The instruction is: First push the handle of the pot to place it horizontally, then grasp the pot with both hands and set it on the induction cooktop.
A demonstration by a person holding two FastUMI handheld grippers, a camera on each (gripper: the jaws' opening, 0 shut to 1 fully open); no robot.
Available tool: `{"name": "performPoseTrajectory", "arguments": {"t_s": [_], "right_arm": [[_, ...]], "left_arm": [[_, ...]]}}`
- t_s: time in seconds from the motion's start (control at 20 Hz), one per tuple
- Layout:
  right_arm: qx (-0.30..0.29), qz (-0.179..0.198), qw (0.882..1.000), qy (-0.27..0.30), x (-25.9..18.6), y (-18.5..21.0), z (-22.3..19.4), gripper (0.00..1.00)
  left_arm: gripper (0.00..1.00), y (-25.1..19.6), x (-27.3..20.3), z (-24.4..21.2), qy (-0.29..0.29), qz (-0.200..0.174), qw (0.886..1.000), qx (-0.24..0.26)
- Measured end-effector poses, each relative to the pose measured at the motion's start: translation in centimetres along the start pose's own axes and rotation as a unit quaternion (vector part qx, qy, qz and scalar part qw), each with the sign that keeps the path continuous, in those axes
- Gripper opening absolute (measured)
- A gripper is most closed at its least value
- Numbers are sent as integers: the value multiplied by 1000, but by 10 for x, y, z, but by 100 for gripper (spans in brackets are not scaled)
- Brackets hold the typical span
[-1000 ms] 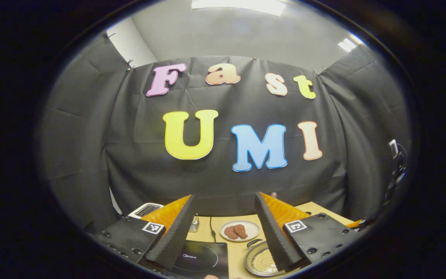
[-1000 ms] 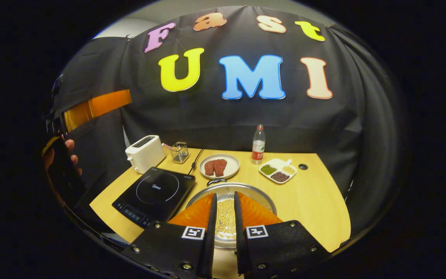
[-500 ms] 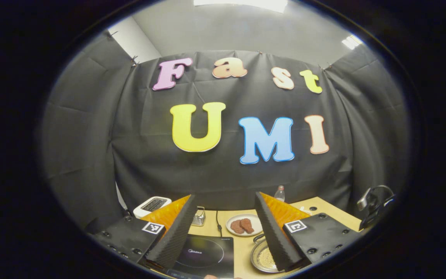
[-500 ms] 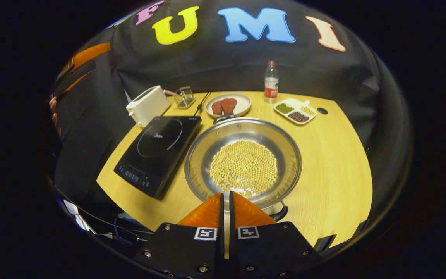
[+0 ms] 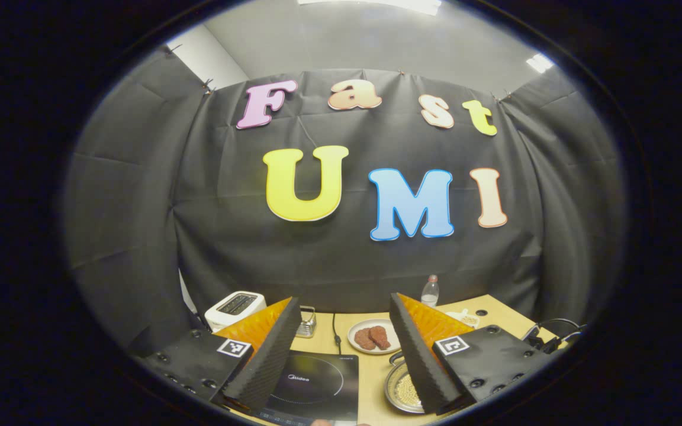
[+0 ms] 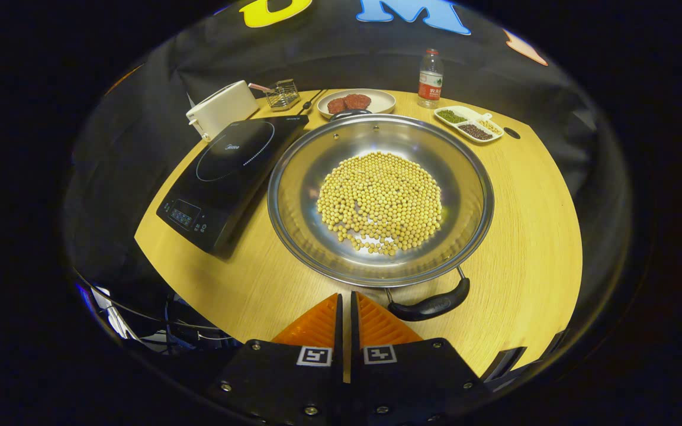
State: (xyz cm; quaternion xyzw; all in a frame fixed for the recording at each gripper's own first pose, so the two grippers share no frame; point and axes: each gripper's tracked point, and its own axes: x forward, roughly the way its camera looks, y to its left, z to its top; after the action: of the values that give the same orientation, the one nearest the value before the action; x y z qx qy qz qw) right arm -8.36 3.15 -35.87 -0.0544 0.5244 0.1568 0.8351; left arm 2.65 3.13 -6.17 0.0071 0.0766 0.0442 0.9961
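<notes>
Steel pot [image 6: 380,201], wide and shallow, resting on the wooden surface [image 6: 530,195] with a layer of pale beans [image 6: 381,202] spread across its bottom. One black pot handle [image 6: 430,305] lies at the near rim, pointing toward the camera; a second handle [image 6: 350,113] sits at the far rim. Just beside the pot stands the black induction cooktop [image 6: 228,174], bare on top. Right hand-held gripper [image 6: 345,305]: fingers closed together, gripping nothing, poised just short of the near handle. Left hand-held gripper [image 5: 344,337]: fingers spread wide, nothing between them, held high and well back from the surface, with the cooktop [image 5: 317,386] and the pot [image 5: 403,390] visible below. Along the far edge: white toaster [image 6: 221,109], wire basket [image 6: 283,93], plate of meat [image 6: 357,102], water bottle [image 6: 430,71], divided dish [image 6: 469,122].
</notes>
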Motion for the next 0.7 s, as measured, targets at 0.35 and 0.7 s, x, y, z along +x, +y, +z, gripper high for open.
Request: {"name": "performPoseTrajectory", "arguments": {"t_s": [0.35,0.7], "right_arm": [[21,-20,1000,7,11,-20,-6,1],[50,-47,998,-8,6,-58,-3,1]], "left_arm": [[97,-2,0,-4,4,4,1000,4],[97,-22,6,-3,8,-3,1000,3]]}}
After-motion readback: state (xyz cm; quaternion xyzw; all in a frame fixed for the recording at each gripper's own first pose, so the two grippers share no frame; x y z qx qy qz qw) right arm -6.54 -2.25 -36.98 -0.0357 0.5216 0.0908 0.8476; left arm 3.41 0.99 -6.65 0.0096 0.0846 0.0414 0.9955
